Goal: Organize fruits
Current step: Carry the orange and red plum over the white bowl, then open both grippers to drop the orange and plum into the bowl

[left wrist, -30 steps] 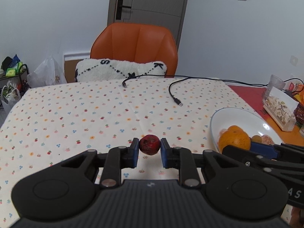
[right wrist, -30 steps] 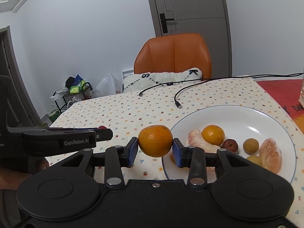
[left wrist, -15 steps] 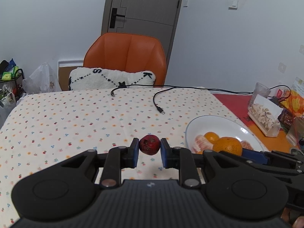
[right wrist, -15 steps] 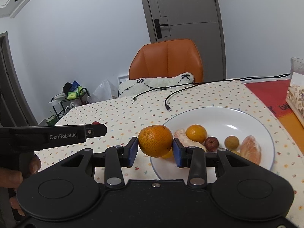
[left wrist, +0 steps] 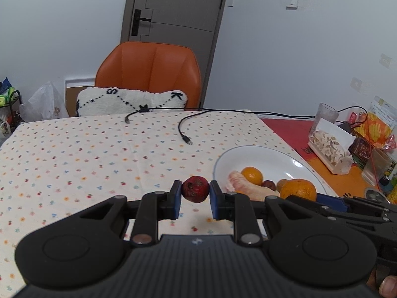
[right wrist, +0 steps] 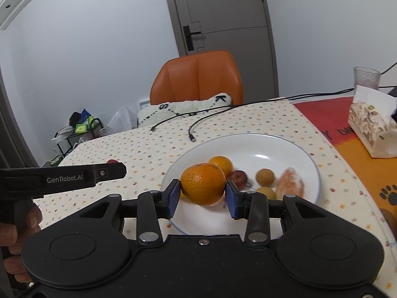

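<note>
My left gripper is shut on a small dark red fruit, held above the dotted tablecloth just left of the white plate. My right gripper is shut on an orange mandarin over the near left rim of the white plate. In the plate lie a smaller mandarin, a red fruit, two yellow-brown round fruits, a peeled segment cluster and a pale pomelo piece. The held mandarin also shows in the left wrist view.
Two black cables lie across the far part of the table. An orange chair with a white cushion stands behind it. A patterned tissue box, a glass and snack packets crowd the right side.
Both grippers have moved right and toward the plate with their fruits. The mandarin now hangs over the plate's rim instead of left of it.
</note>
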Motion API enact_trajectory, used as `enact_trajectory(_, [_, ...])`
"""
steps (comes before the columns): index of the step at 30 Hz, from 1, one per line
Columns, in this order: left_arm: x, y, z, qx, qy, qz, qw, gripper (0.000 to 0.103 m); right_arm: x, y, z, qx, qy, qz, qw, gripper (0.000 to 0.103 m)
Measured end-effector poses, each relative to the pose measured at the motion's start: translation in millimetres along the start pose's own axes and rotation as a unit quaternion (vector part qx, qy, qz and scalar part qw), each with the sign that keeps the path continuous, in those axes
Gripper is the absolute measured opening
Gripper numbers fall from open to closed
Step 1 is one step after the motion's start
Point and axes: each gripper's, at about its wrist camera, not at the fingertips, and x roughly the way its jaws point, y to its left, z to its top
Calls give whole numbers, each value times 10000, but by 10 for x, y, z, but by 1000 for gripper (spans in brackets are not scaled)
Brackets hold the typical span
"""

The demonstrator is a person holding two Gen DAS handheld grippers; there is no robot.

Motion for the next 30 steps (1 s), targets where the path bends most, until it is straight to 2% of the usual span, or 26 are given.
enact_trajectory(15, [143, -352, -85, 191, 169, -292, 9992, 22, -47, -367, -125, 219, 110, -310, 9992, 38])
enact_trajectory(17, [162, -400, -95, 222, 197, -329, 9990, 22, -58, -402, -138, 248, 130, -330, 9991, 42])
enact_trajectory(30, [283, -724, -193, 441, 413, -570, 9965, 22, -252, -601, -207, 328, 10, -495, 9982, 43])
